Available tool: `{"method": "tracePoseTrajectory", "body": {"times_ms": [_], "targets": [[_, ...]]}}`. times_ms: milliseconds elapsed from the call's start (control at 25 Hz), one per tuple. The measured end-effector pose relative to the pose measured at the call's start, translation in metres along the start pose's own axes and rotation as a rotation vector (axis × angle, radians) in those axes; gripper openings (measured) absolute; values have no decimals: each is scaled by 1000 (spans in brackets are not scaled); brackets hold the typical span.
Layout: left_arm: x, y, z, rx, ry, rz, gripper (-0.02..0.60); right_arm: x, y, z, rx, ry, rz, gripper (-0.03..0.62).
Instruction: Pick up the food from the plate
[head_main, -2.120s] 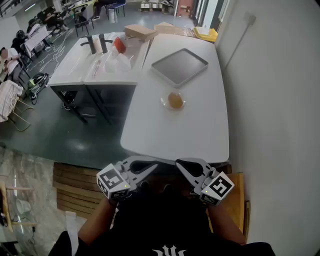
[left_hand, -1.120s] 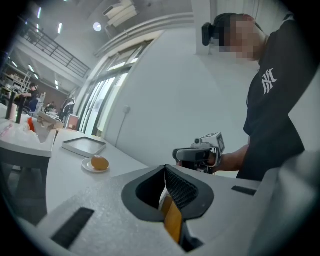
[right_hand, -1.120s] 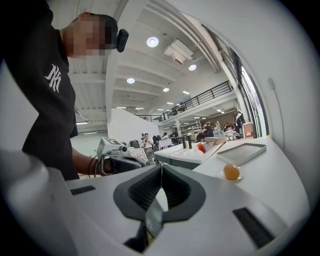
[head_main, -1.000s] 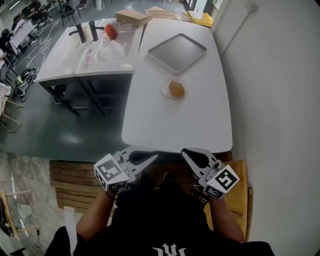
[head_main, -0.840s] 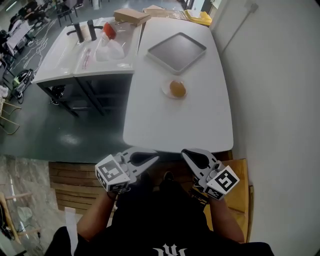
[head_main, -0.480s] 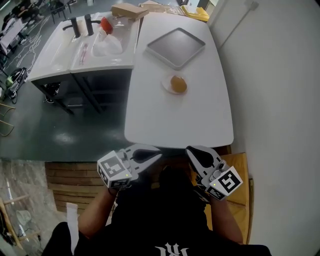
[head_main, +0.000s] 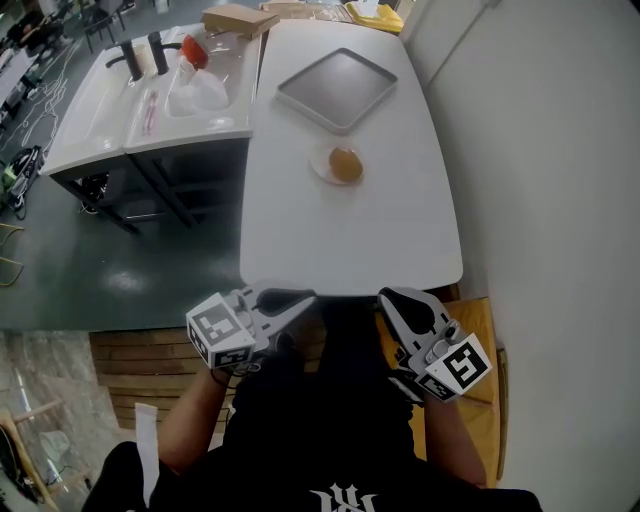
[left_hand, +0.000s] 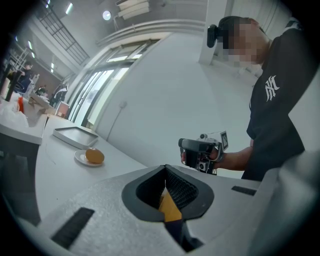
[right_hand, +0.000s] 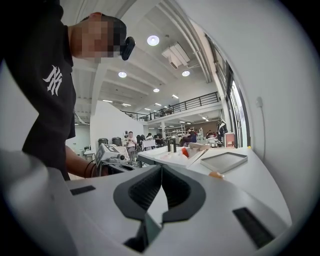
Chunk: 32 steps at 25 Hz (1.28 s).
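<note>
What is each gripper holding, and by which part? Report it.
Nothing. Left gripper and right gripper are both shut, empty; the food lies untouched on its plate.

The left gripper (left_hand: 165, 172) has its fingers (left_hand: 181, 187) together, empty, food (left_hand: 94, 156) on plate (left_hand: 79, 158) well beyond.

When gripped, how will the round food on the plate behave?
The food looks round and smooth, so it may roll or slip. It resembles a bun, so probably light and soft. The small plate may slide if pushed.
</note>
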<state>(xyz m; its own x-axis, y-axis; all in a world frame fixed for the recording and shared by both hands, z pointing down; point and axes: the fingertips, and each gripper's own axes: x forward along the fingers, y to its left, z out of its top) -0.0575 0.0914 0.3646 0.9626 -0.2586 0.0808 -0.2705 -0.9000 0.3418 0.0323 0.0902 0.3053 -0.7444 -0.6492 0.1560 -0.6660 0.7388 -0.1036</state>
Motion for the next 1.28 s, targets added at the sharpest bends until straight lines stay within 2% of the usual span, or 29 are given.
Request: {"method": "tracePoseTrajectory", "body": {"times_ms": [160,320,520,720,960,1000,1080,1280], "targets": [[5,12,4,5,33,6,6,15,-13,-3,16,-14,27,3],[16,37,20,-11,16,33,6,38,-39,-6,19,-6,60,3],[40,70,22,-17,49,21,6,70,-78,4,-24,-16,77,3],[58,104,35,-26,36,38,6,93,-111,14,-97,2,88,5],[72,154,47,-58,32,65,6,131,-155,9,-107,33,105,9],[73,162,47,-61,31,70,6,138,-160,6,-102,34,111,25],[78,177,48,-65,20,76,6,150,-170,2,-94,37,124,123],[93,206,46,-83,28,74,6,177,-195,-9,-95,50,138,164]]}}
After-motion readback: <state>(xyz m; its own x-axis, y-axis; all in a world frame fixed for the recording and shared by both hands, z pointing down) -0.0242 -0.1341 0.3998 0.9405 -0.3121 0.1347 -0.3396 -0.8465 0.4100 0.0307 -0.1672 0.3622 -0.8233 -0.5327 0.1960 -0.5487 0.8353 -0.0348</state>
